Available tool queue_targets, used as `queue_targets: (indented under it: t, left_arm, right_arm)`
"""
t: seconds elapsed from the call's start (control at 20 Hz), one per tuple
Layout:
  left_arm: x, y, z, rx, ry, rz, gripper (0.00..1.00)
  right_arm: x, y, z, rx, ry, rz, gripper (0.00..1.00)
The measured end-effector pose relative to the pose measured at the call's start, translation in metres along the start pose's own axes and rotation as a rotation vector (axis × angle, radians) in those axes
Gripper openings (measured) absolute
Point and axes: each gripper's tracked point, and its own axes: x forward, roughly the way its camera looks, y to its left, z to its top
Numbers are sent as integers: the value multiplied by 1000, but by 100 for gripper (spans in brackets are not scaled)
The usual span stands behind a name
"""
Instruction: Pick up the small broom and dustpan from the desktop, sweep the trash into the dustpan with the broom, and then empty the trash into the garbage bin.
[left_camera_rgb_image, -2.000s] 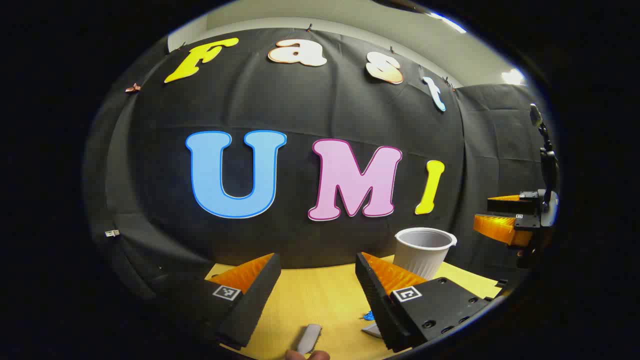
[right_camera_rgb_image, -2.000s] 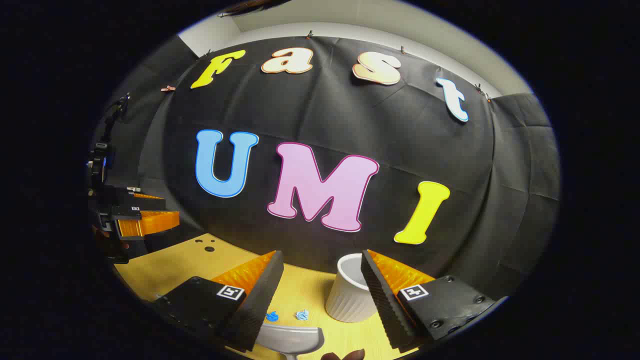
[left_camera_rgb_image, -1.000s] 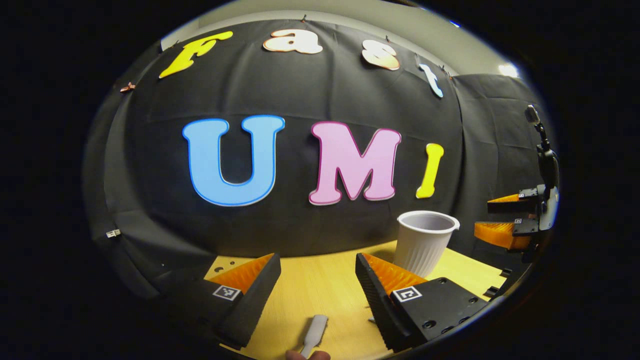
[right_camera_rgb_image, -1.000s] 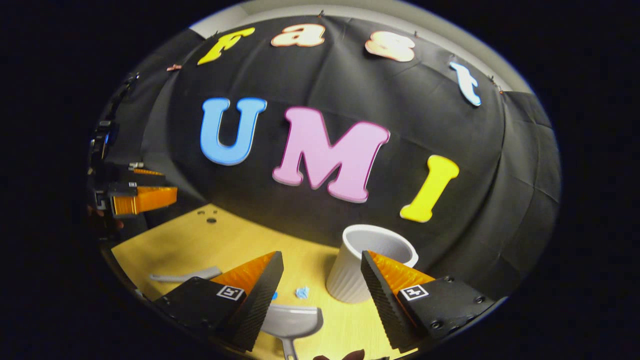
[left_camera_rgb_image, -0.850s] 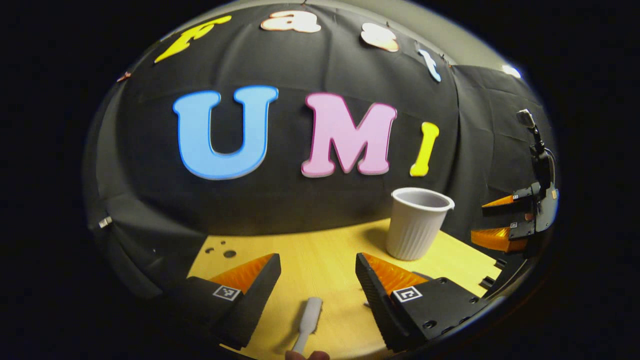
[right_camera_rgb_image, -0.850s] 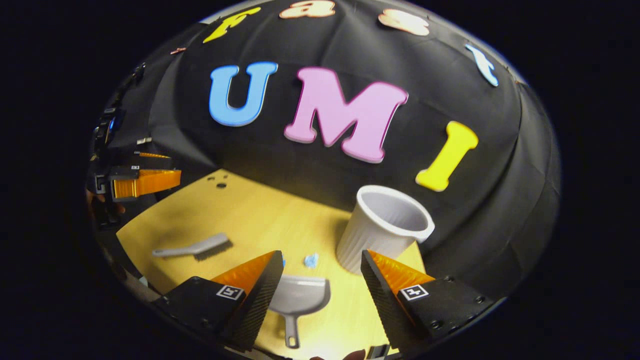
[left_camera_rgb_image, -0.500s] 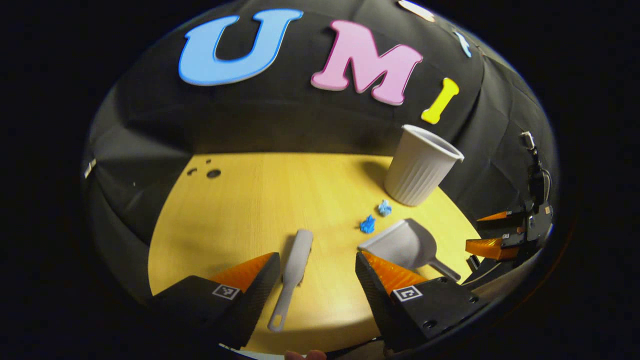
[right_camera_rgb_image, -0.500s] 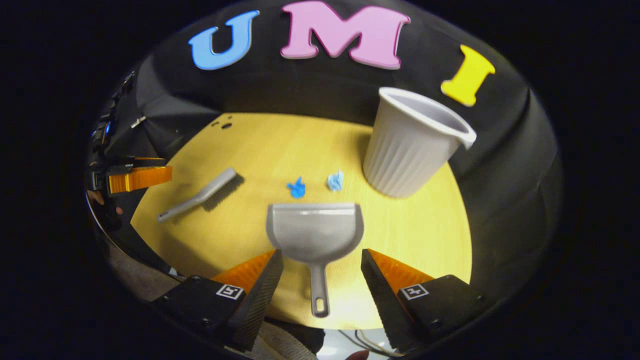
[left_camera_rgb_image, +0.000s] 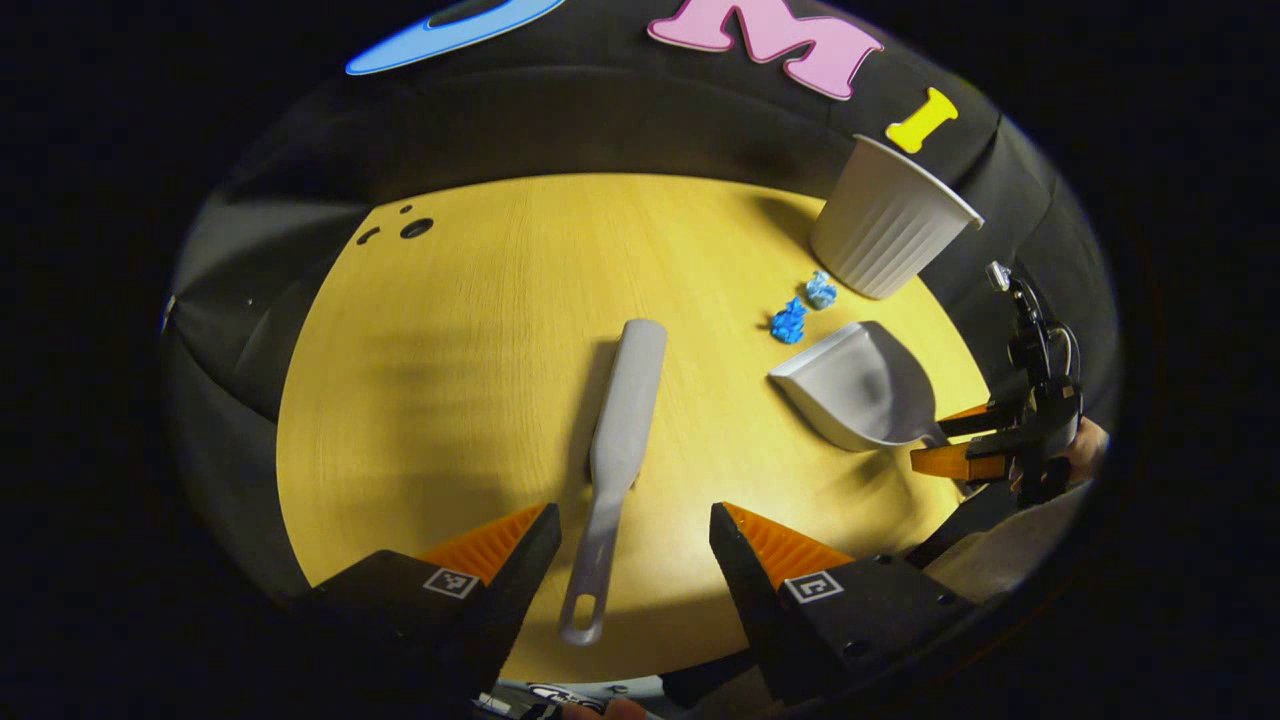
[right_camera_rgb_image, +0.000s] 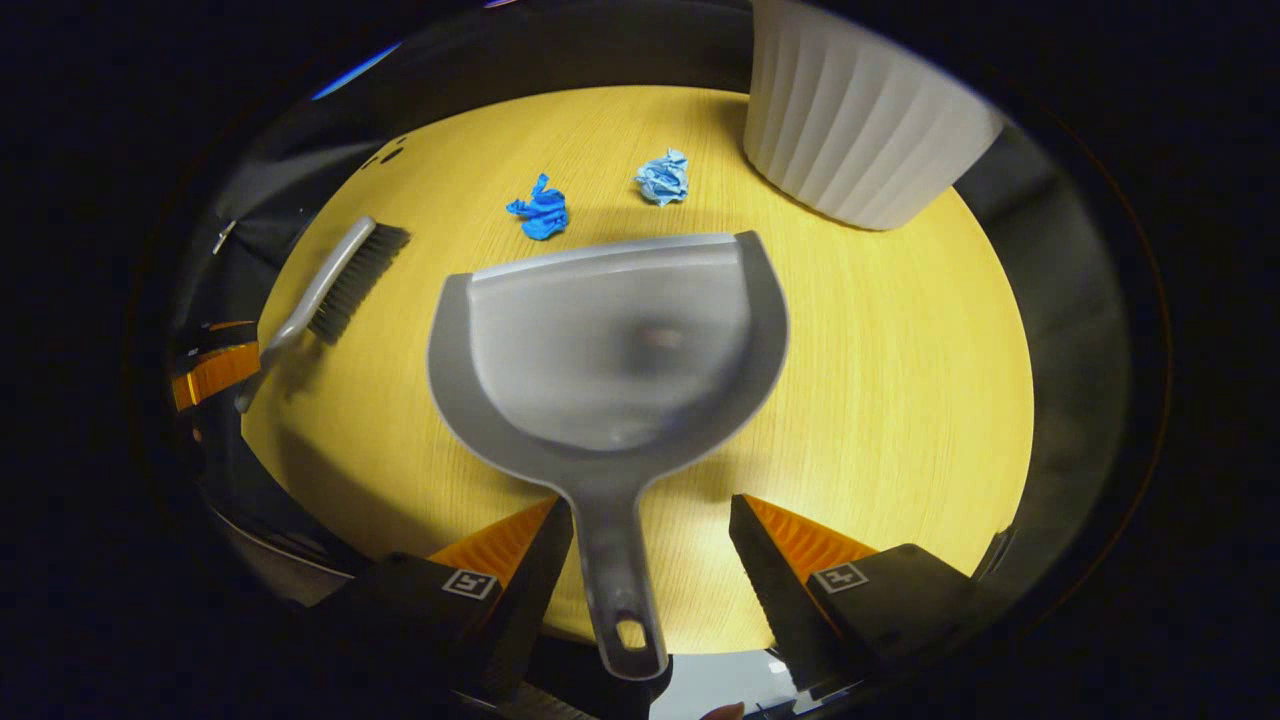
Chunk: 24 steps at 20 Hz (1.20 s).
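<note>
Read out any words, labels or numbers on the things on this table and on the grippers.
No writing visible on the broom, the dustpan or the garbage bin.
The left gripper and right gripper carry square black-and-white marker tags: patterns, not words.

Recording booth — black cloth wall (left_camera_rgb_image: 600, 130) backs a bare yellow wooden desktop (left_camera_rgb_image: 480, 340) with drilled holes (left_camera_rgb_image: 415, 228) — staged, not domestic.

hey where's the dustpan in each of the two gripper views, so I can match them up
Left gripper view: the dustpan lies right of centre, by the right gripper.
Right gripper view: it lies in the centre, its handle between the open fingers.
Shared landmark: the two blue scraps just past its front edge.
</note>
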Motion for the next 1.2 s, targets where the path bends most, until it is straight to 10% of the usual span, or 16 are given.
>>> queue_targets:
  t: [0.7,0.75,0.9,0.95,1.2]
  left_arm:
    - [64,25,-22,51,287,36,89]
    - [66,24,-25,47,306,35,88]
    - [72,25,-28,53,328,52,77]
    - [73,26,-26,78,324,60,72]
    - [76,22,-28,221,377,94,74]
  right_arm:
    - [29,8,2,-38,116,-7,81]
    - [29,7,2,-31,115,-11,61]
    - [33,10,2,-33,102,-11,57]
    - [30,11,3,-49,94,-7,35]
    - [29,12,2,-58,108,-4,36]
